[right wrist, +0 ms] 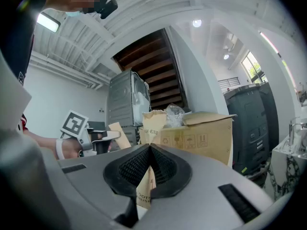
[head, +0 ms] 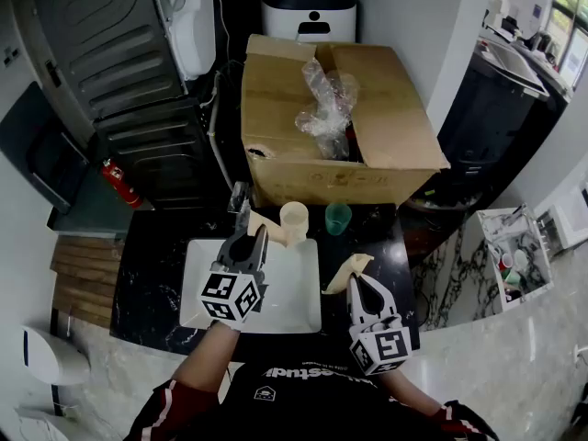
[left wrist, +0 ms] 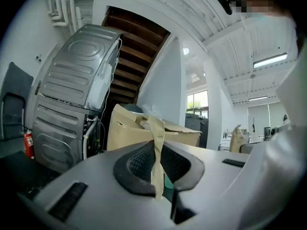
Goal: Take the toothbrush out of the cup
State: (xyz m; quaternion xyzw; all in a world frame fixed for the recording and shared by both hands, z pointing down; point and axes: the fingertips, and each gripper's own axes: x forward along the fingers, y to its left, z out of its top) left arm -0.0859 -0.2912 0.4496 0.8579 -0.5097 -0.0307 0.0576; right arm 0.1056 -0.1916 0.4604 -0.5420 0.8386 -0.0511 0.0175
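Here, the left tongs [head: 254, 237] clench a light, thin paper-wrapped toothbrush [left wrist: 157, 128] and the right tongs [head: 361, 283] clench a second packet [right wrist: 152, 121]; the crushable sleeves probably suit a mid-length grip.

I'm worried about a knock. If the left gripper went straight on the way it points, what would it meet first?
Most likely the big brown cardboard box: it lies dead ahead of the left gripper. The cream cup sits just right of that line in the head view; depth is unclear.
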